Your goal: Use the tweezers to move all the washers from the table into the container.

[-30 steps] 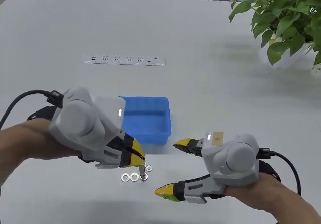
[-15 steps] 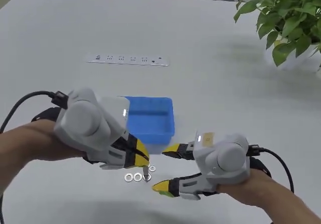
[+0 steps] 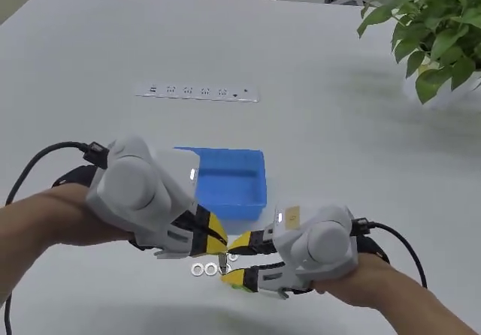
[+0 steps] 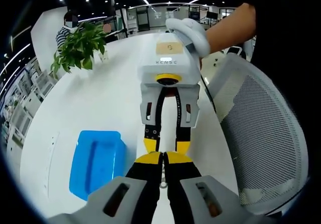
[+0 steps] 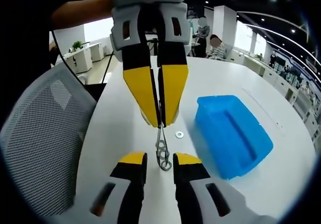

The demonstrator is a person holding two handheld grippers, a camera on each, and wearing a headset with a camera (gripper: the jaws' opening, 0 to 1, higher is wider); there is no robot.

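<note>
My left gripper (image 3: 218, 237) is shut on thin metal tweezers (image 3: 222, 262), whose tips point down at the table. A short row of small silver washers (image 3: 204, 270) lies just under the tips, with one more washer (image 3: 234, 257) to the right. Facing it, my right gripper (image 3: 237, 260) stands open, its yellow jaws on either side of the tweezer tips. In the right gripper view the tweezers (image 5: 160, 131) reach the washers (image 5: 164, 164) between the open jaws of the right gripper (image 5: 160, 159). The blue container (image 3: 229, 181) sits just beyond the two grippers.
A white power strip (image 3: 199, 92) lies further back on the white table. A potted plant (image 3: 428, 27) stands at the far right corner. A grey mesh chair (image 4: 261, 133) is beside the table's near edge.
My right gripper has moved left, up to the left gripper, and its jaws now flank the tweezer tips and washers. The left gripper has kept its hold on the tweezers over the washers.
</note>
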